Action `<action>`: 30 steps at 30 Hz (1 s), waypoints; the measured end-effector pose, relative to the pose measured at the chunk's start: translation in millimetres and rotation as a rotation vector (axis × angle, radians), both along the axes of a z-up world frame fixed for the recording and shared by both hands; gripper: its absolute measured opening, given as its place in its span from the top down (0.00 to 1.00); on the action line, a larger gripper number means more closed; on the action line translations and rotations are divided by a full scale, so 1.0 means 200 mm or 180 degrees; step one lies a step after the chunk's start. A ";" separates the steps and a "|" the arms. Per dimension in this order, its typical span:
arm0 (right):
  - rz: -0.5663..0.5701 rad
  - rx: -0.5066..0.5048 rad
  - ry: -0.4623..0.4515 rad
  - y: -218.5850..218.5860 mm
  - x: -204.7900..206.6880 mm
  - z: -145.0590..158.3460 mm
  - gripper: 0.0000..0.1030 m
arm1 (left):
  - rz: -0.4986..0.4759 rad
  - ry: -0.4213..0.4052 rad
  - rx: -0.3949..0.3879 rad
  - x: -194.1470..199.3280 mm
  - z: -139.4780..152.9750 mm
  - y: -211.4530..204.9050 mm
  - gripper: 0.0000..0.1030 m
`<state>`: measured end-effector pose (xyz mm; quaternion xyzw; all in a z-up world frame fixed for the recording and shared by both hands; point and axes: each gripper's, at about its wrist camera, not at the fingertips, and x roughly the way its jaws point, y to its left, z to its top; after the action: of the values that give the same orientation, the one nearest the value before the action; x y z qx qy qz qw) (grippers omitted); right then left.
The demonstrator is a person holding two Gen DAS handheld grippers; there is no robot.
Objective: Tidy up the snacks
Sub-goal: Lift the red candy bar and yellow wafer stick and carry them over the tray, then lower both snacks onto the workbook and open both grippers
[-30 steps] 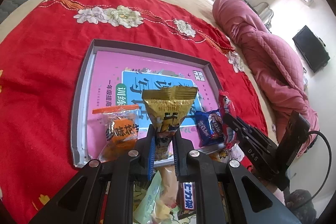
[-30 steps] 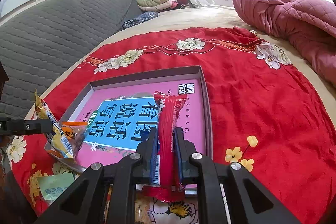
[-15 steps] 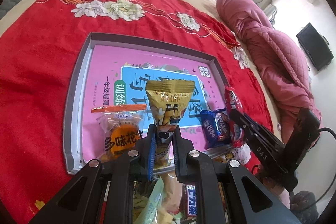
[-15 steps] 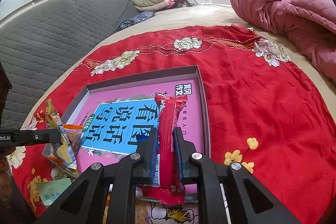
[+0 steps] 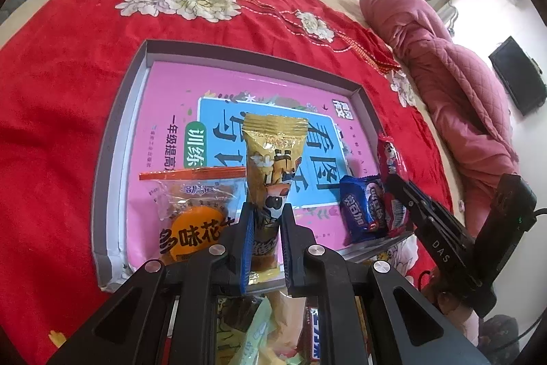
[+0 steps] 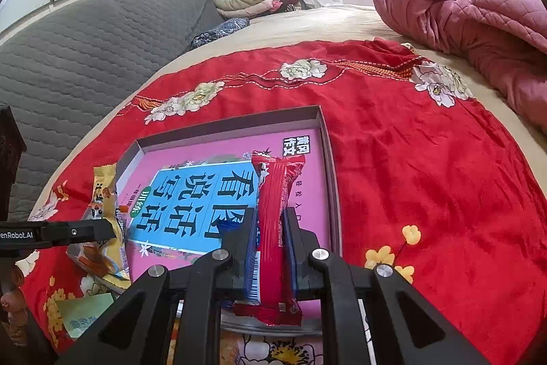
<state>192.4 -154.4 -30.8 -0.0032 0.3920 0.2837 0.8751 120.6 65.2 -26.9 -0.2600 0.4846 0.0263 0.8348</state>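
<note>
Left gripper (image 5: 267,240) clamped tight on gold pack (image 5: 273,156), squeezed at its lower half, top end sticking up past the fingertips and over the tray (image 5: 112,159). Bottom end tucked behind the black fingers, hard to see. Right gripper (image 6: 270,242) pinched on red pack (image 6: 275,194), held up on its thin edge, both ends poking out, bar code low down. Orange pack (image 5: 195,221) flat in the tray just left of the gold one, near corner cut off by a finger. Blue pack (image 5: 364,211) flat in the tray too, beside the red one. Pink book (image 5: 239,98) under it all, words partly covered. More packs (image 5: 263,334) heaped below the left gripper, mostly hidden, not clear which kinds. Red cloth (image 6: 427,159) spread under the tray.
</note>
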 end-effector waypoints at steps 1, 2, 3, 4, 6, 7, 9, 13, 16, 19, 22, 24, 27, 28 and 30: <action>-0.0003 -0.0005 0.0002 0.00 0.00 0.00 0.85 | 0.0006 0.0006 0.0003 0.00 0.00 0.00 0.86; -0.0010 -0.0011 0.0000 0.00 0.00 0.00 0.85 | 0.0005 0.0010 0.0000 0.00 -0.01 0.00 0.85; -0.0023 -0.0019 -0.0006 0.00 0.00 0.00 0.85 | 0.0007 0.0017 -0.0007 0.00 -0.01 0.01 0.85; -0.0036 -0.0015 -0.0010 0.00 0.00 0.00 0.85 | 0.0012 0.0023 -0.0017 0.00 -0.02 0.01 0.85; -0.0061 0.0013 0.0001 -0.01 0.01 0.00 0.85 | 0.0008 0.0038 -0.0017 0.00 -0.03 0.01 0.86; -0.0084 0.0021 0.0007 -0.02 0.01 0.00 0.85 | 0.0010 0.0047 -0.0012 0.00 -0.03 0.01 0.86; -0.0098 0.0029 0.0026 -0.02 0.02 0.00 0.85 | 0.0010 0.0058 -0.0024 0.00 -0.04 0.01 0.86; -0.0119 0.0040 0.0059 -0.03 0.02 -0.01 0.85 | 0.0007 0.0061 -0.0028 0.00 -0.04 0.01 0.86; -0.0142 0.0013 0.0052 -0.03 0.03 -0.01 0.84 | 0.0006 0.0057 -0.0031 0.00 -0.04 0.01 0.86; -0.0177 0.0008 0.0064 -0.04 0.03 -0.01 0.84 | 0.0008 0.0051 -0.0044 0.01 -0.04 0.01 0.86; -0.0224 0.0008 0.0079 -0.05 0.04 -0.01 0.84 | 0.0013 0.0045 -0.0053 0.00 -0.04 0.01 0.86; -0.0246 0.0010 0.0094 -0.06 0.04 -0.02 0.84 | 0.0014 0.0037 -0.0046 0.00 -0.03 0.01 0.86; -0.0270 0.0032 0.0120 -0.07 0.05 -0.02 0.84 | 0.0020 0.0028 -0.0058 -0.01 -0.02 0.02 0.86; -0.0278 0.0031 0.0124 -0.07 0.05 -0.02 0.84 | 0.0020 0.0028 -0.0066 -0.01 -0.02 0.02 0.86; -0.0284 0.0033 0.0128 -0.07 0.05 -0.02 0.84 | 0.0023 0.0027 -0.0070 -0.01 -0.02 0.02 0.85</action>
<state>202.7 -168.8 -34.2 0.0245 0.4077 0.2464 0.8789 118.4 69.9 -30.7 -0.2708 0.4875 0.0251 0.8297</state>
